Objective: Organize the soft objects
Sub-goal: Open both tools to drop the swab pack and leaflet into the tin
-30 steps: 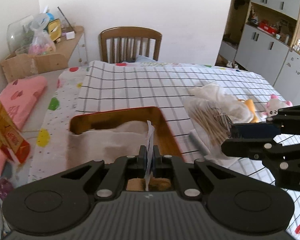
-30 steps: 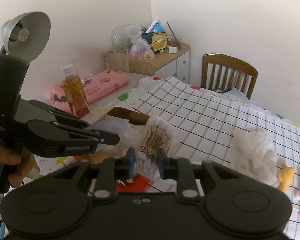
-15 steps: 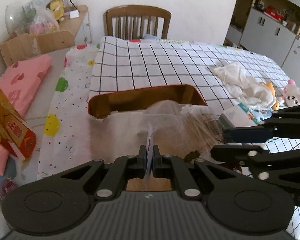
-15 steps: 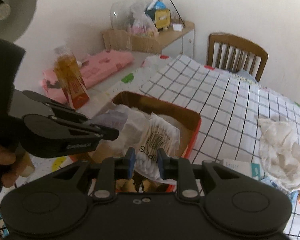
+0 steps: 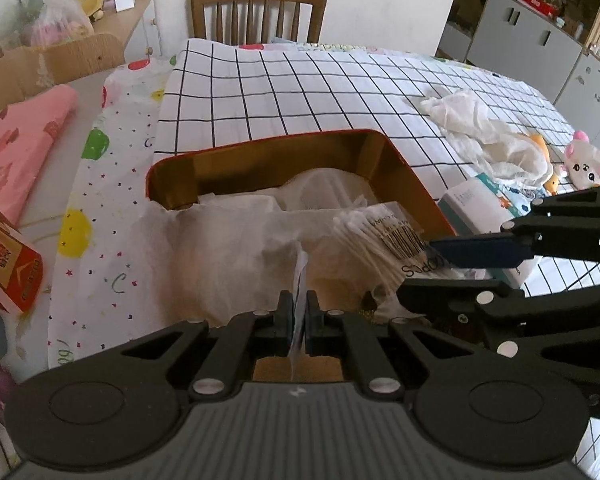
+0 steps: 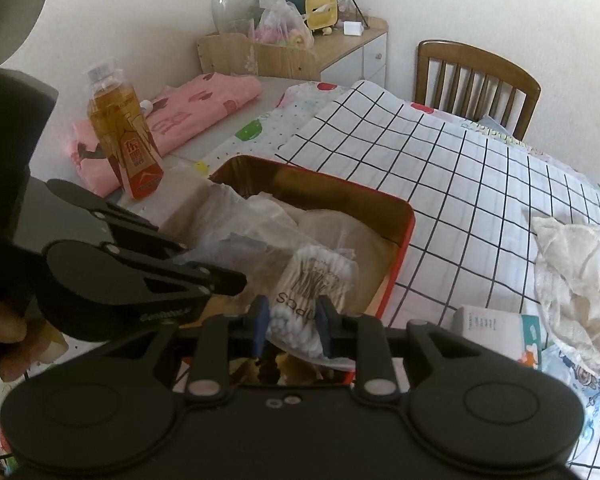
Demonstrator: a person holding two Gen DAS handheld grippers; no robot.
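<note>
the left gripper [image 5: 298,322] is clamped on the edge of a thin white tissue sheet [image 5: 236,256], which drapes over the near rim of the red tin box [image 5: 416,188]. the right gripper [image 6: 292,330] has its jaws opening, with the bag of cotton swabs [image 6: 316,280] between them; the bag rests inside the box at its near right corner. a crumpled white cloth [image 5: 488,136] lies well apart on the checked tablecloth [image 5: 300,88].
</note>
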